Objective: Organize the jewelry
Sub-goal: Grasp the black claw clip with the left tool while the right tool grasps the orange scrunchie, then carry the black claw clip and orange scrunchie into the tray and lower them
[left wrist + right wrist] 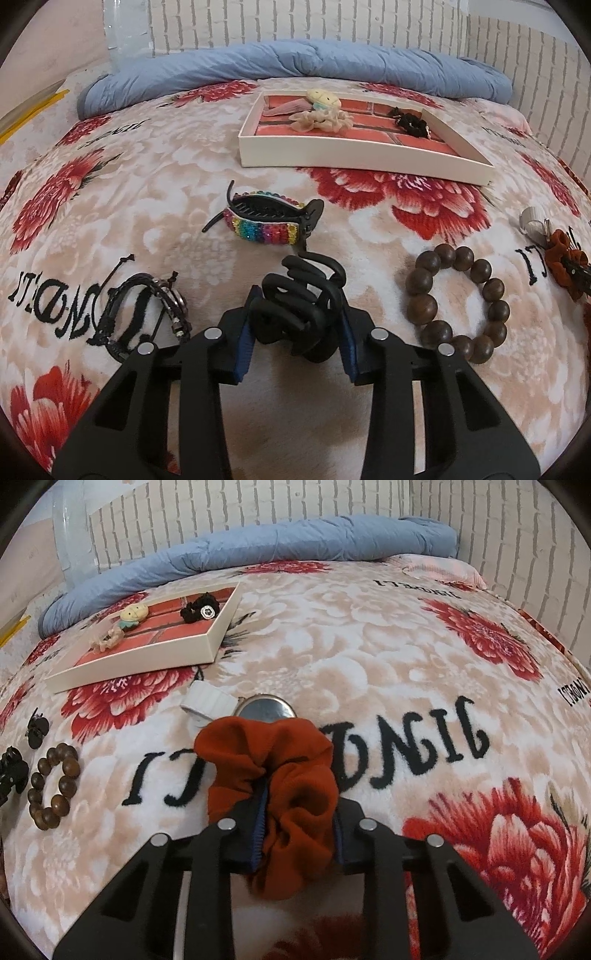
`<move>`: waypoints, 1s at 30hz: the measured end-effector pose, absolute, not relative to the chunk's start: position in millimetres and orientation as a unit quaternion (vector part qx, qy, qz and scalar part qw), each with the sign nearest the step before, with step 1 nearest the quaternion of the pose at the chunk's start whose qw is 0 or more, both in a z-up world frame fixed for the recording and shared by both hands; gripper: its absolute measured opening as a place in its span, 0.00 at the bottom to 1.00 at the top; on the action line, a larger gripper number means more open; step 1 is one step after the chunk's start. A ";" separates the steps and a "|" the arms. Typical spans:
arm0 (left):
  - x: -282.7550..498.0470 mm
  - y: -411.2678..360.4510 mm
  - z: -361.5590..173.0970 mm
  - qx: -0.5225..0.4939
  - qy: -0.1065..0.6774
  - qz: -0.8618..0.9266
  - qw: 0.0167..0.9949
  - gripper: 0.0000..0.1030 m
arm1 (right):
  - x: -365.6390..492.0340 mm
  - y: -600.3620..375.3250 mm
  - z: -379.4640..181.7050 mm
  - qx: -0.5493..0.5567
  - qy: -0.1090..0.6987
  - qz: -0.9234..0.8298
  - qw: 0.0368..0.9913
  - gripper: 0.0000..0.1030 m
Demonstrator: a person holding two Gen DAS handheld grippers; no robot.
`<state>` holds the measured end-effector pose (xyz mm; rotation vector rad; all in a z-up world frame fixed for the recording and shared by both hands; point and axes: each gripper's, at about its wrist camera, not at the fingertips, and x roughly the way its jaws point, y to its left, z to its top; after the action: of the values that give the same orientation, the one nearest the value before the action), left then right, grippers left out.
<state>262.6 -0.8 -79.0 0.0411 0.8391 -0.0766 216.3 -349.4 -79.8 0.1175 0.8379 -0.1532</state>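
**Two pieces gripped, a handful still loose on the bed**

The white tray (364, 162) lies toward the far side of the bed (155, 147), just short of the rolled blue quilt (295, 62) along the far edge. It already holds a few pieces: a beige scrunchie (319, 120), a small doll-faced clip (323, 98), something pink beside it and a black scrunchie (412, 120) at the tray's right end. That much of the sorting looks done.

Nearer the front edge, the left tongs (297, 326) are closed to a narrow gap with a black claw clip (299, 306) pinched between the blue pads; the clip appears to sit on or just above the blanket. The right tongs (297, 827) are squeezed tightly on a rust-orange scrunchie (273, 786), whose folds bulge out above and below the pads.

Still loose are a rainbow rhinestone clip (262, 221) between the black clip and the tray, a wooden bead bracelet (456, 304) just right of the left tongs, a dark cord bracelet (155, 310) to their left, and a watch (264, 709) with a white strap beyond the orange scrunchie. A second small black clip (37, 727) shows toward the left edge in the right view.

By this count the task is perhaps a third along: both gripped pieces need carrying to the tray, then about five more.
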 end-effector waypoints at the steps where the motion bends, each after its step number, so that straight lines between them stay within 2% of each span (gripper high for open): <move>1: 261.5 0.4 -77.8 0.018 0.405 -0.036 0.914 0.36 | 215.2 -349.2 -78.4 0.057 0.404 -0.073 0.910 0.25; 18: 259.5 4.3 -31.9 0.014 0.354 -0.041 0.934 0.35 | 209.9 -354.7 -25.1 0.088 0.333 -0.060 0.937 0.23; 30: 331.3 -25.4 22.8 0.011 0.302 -0.048 0.952 0.35 | 291.4 -307.3 20.9 0.102 0.285 -0.026 0.953 0.23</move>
<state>331.3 -25.4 22.8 0.0228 0.6144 -0.0973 291.4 -307.3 20.9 0.2064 0.5799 -0.0528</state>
